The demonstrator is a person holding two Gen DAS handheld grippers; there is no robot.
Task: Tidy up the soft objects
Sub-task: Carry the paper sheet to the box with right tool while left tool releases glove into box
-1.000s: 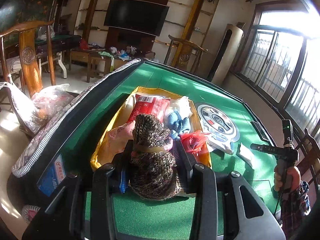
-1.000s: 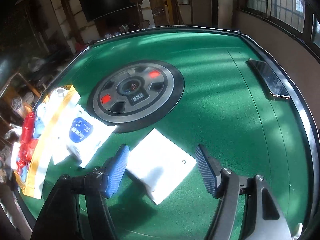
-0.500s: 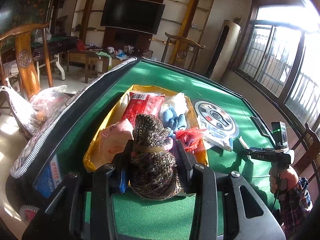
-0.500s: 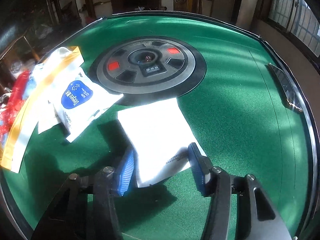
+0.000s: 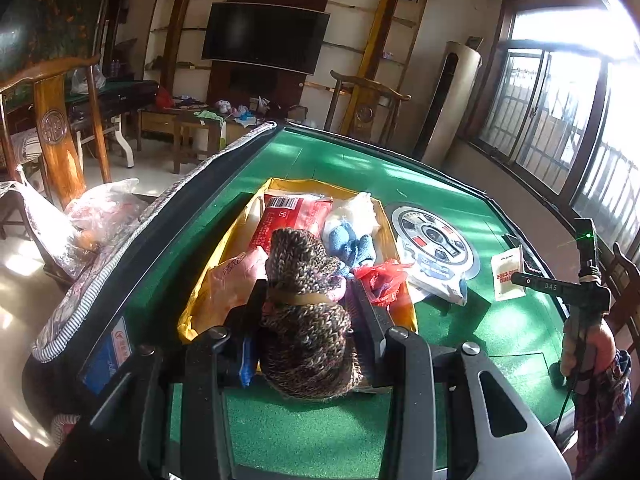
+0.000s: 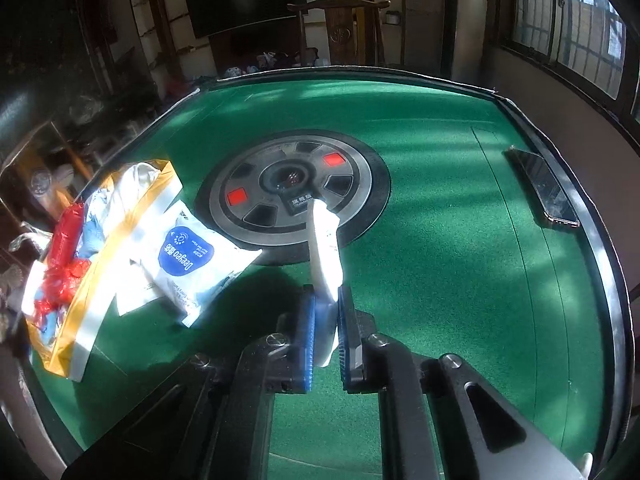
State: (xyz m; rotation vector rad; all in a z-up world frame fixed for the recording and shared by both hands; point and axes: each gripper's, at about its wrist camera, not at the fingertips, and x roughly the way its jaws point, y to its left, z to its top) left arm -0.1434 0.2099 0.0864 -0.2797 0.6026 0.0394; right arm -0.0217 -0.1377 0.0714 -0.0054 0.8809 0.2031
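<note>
Knitted wool, brown and cream flecked, fills my left gripper (image 5: 306, 300): one chunky knit hat (image 5: 306, 312), banded round the middle, clamped between my two fingers above the near end of one yellow tray (image 5: 200, 280). That tray lies on the green felt table (image 5: 320, 432) and holds one red printed packet (image 5: 294, 216), one pink plastic bag (image 5: 234, 276), one blue terry cloth (image 5: 352, 242), one white crinkled bag (image 5: 356, 212) and one red crumpled plastic bag (image 5: 380, 276). Just right of the tray lies one white wipes pack (image 5: 436, 276), partly over the round control dial (image 5: 434, 236).

From my right wrist, my right gripper (image 6: 325, 320) is pinched narrow on one flat white packet (image 6: 326, 248), held edge-on and lifted above the felt, its far tip in front of the grey dial (image 6: 296, 188), which carries two red square buttons. The wipes pack (image 6: 192, 256), glossy with a blue label, lies to the left against the tray (image 6: 100, 280). One dark phone (image 6: 542, 188) lies flat at the table's right rim.
</note>
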